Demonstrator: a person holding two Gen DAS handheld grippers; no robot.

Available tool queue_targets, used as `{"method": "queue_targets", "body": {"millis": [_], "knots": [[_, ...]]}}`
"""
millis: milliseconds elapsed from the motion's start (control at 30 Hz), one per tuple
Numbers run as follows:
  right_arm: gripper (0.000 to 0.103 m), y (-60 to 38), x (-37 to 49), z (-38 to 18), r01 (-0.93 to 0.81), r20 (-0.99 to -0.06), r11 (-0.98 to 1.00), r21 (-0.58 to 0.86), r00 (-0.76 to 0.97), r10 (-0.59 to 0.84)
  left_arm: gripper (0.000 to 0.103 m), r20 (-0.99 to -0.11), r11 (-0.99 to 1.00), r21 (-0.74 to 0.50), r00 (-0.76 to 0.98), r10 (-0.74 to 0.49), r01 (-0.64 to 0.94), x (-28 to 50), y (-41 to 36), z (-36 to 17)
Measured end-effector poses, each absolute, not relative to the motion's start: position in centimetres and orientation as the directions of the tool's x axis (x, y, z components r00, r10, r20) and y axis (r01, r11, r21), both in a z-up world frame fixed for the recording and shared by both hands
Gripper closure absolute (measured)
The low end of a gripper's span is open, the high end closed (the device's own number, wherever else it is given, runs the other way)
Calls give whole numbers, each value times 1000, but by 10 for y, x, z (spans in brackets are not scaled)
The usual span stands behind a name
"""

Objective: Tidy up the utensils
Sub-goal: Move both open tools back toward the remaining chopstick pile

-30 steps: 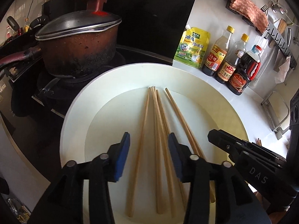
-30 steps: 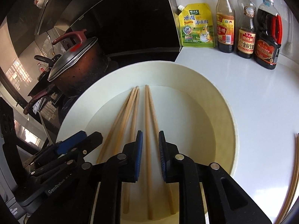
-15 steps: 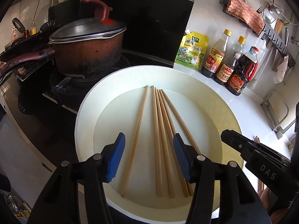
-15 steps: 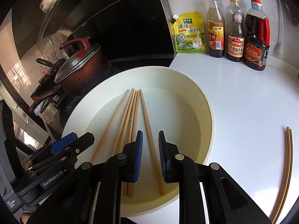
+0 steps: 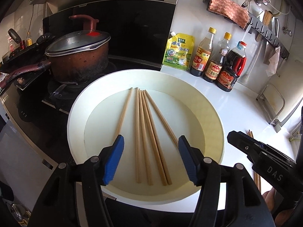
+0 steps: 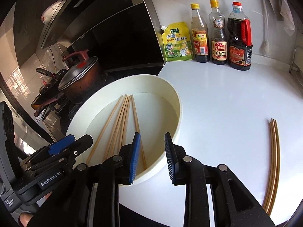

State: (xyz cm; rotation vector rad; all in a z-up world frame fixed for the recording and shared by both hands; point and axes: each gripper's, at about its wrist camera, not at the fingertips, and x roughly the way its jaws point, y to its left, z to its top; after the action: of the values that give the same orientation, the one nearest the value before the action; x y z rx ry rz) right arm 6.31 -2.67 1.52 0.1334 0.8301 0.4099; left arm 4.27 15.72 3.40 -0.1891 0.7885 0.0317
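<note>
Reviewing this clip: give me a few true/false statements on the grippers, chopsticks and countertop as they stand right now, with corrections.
1. Both grippers are open and hold nothing. True: left gripper, right gripper.
2. Five chopsticks lie in the white bowl. True.
3. No chopsticks lie outside the bowl. False: a bundle lies on the counter.
4. The pot has no lid. False: a metal lid covers it.
5. Three bottles stand beside a yellow pouch. True.
</note>
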Motion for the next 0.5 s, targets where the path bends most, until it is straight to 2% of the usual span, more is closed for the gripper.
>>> {"method": "queue_targets", "body": {"millis": [233, 500], "knots": [[69, -67, 45, 21, -260, -677, 928, 268, 635, 373, 42, -703, 988, -150, 707, -81, -36, 35, 122, 39], [67, -121, 27, 20, -185, -679, 946, 266, 661, 320, 38, -698, 989, -143, 705, -129, 39, 30, 80, 44]]}}
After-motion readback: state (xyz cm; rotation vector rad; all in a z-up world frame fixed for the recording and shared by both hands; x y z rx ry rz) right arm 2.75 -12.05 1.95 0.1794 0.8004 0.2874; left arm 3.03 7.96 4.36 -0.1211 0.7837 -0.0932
